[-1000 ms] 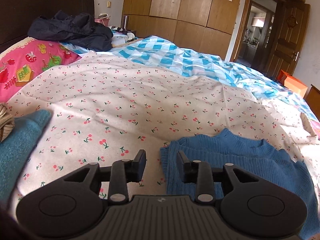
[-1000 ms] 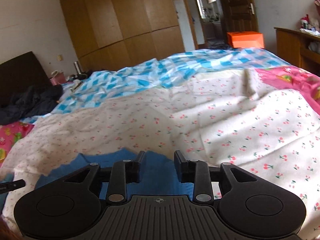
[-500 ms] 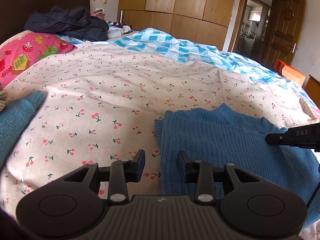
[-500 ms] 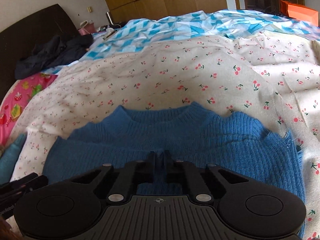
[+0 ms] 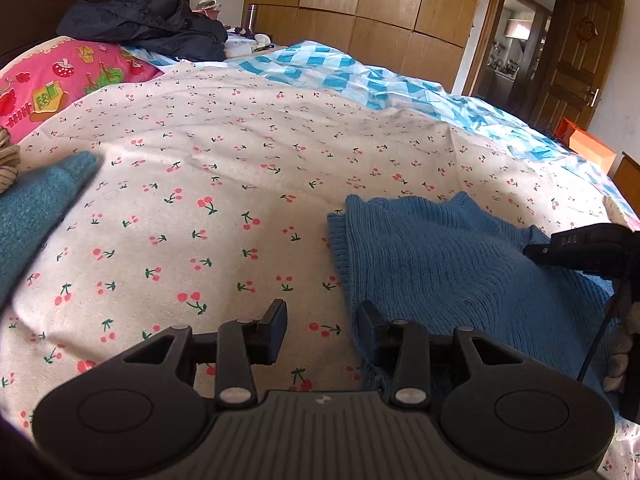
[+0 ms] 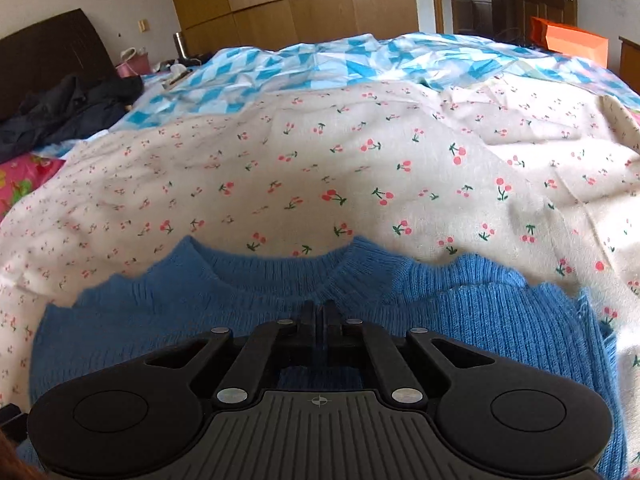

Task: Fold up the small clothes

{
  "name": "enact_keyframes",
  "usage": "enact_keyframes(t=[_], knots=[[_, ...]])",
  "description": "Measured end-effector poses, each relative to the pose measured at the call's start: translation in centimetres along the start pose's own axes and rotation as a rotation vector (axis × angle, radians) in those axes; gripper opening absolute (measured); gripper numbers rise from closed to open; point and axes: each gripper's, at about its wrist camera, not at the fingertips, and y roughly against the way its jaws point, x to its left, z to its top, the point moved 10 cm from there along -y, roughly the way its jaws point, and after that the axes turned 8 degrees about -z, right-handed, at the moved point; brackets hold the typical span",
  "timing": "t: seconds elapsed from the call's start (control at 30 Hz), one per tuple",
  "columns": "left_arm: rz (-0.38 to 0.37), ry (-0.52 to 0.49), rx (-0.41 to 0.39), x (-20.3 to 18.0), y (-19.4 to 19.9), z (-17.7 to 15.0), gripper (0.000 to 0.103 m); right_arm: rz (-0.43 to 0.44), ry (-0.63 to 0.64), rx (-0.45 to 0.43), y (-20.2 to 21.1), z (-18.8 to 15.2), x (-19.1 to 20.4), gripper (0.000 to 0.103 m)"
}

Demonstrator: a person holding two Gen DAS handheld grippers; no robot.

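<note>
Two close wrist views; shared sweater (image 5: 460,264)

Left black plastic two-finger gripper (image 5: 322,330): matte body, ribbed grey centre plate with small white emblem, two round disc housings at 7 and 5 o'clock, silver screw heads on linkage arms, flat rectangular pads. Right black plastic two-finger gripper (image 6: 319,314): same build, crosshair mark on ribbed plate, four silver pivot screws. From the left wrist view, at 3 o'clock, it carries white "DAS" lettering and a thin black cable.
</note>
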Motion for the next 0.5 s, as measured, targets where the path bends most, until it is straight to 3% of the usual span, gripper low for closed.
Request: enact_keyframes(t=[0.17,0.3,0.43,0.5], knots=[[-0.024,0.055,-0.022,0.6,1.1,0.4,0.044,0.088,-0.035,-0.068,5.7,1.7,-1.1,0.011],[-0.068,0.048,-0.058,-0.6,2.8,0.9,0.045,0.1,-0.051,-0.078,11.1,-0.2,-4.8,0.012],[-0.092,-0.046,-0.009,-2.8,2.5,-0.3,0.046,0.03,-0.06,-0.032,12.8,-4.1,-9.3,0.012],[-0.067,-0.084,0.062,-3.0,1.0,-1.8,0.047,-0.069,-0.045,0.053,10.9,-6.2,-11.5,0.01]])
